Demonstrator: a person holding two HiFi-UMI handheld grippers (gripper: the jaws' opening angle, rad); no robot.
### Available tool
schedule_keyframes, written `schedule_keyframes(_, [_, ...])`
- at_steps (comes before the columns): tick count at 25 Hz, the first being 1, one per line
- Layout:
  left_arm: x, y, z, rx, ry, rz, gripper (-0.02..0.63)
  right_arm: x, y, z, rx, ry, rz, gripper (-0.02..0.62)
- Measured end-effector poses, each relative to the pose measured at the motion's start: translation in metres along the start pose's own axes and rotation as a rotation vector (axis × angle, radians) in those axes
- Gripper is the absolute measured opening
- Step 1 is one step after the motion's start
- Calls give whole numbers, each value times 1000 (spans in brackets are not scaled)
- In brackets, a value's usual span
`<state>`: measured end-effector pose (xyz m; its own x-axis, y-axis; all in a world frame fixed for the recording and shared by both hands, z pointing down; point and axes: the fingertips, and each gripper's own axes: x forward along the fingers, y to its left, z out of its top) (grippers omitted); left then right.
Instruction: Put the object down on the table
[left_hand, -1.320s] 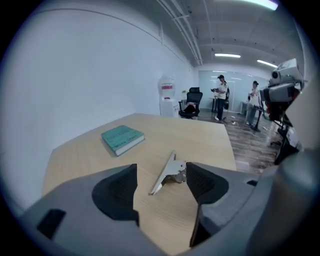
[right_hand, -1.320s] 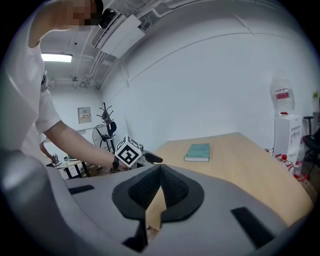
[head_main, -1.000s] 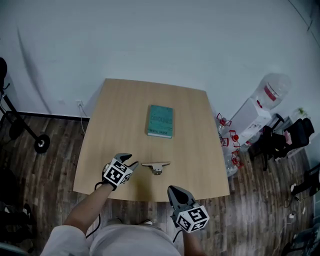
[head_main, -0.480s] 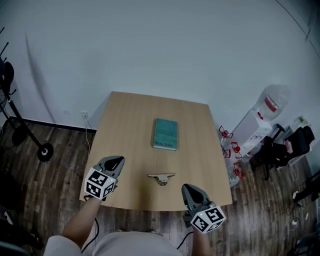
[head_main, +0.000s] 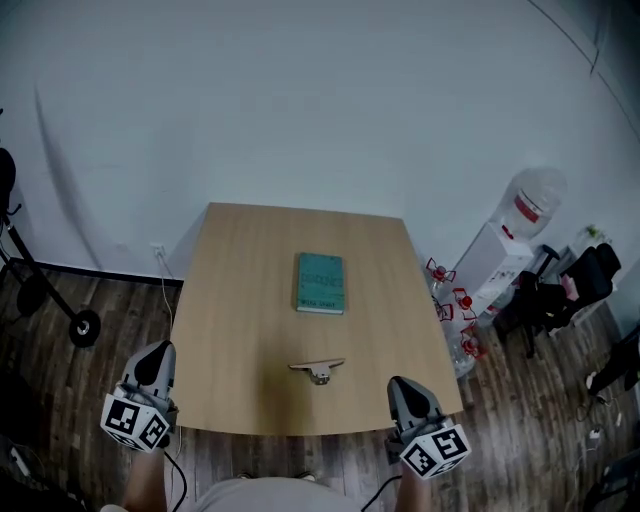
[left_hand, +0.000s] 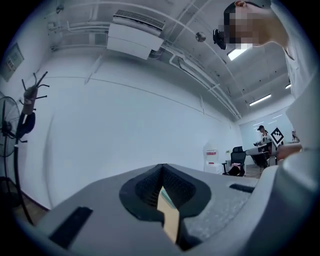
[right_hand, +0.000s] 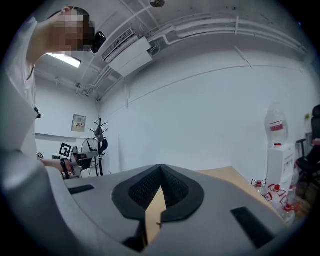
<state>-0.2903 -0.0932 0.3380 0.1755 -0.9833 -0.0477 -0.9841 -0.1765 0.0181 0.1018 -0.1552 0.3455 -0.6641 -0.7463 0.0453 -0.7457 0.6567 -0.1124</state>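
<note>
A small flat tan object with a metal part underneath (head_main: 317, 368) lies on the wooden table (head_main: 240, 300), near its front edge, with nothing touching it. My left gripper (head_main: 157, 352) hovers off the table's front left corner, well left of the object; its jaws are shut and empty (left_hand: 162, 172). My right gripper (head_main: 402, 385) is at the front right edge, right of the object, its jaws likewise shut on nothing (right_hand: 160, 172). A green book (head_main: 320, 283) rests at the table's middle.
A water dispenser with a bottle (head_main: 520, 215) stands right of the table, red-and-white items (head_main: 455, 300) on the floor beside it and a black chair (head_main: 570, 285) beyond. A wheeled stand (head_main: 60, 300) sits at the left. White wall behind.
The left gripper left the object's side, closed, and drew back left off the table. The right gripper also pulled back slightly. The object stays on the table.
</note>
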Motion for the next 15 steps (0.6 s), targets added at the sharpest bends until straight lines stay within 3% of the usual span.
schedule_keyframes(10, [-67, 1, 10, -47, -90, 110, 6, -52, -9, 13, -23, -33, -159, -3])
schedule_keyframes(15, [-64, 2, 14, -32, -99, 79, 6, -56, 2, 4, -3, -20, -149, -3])
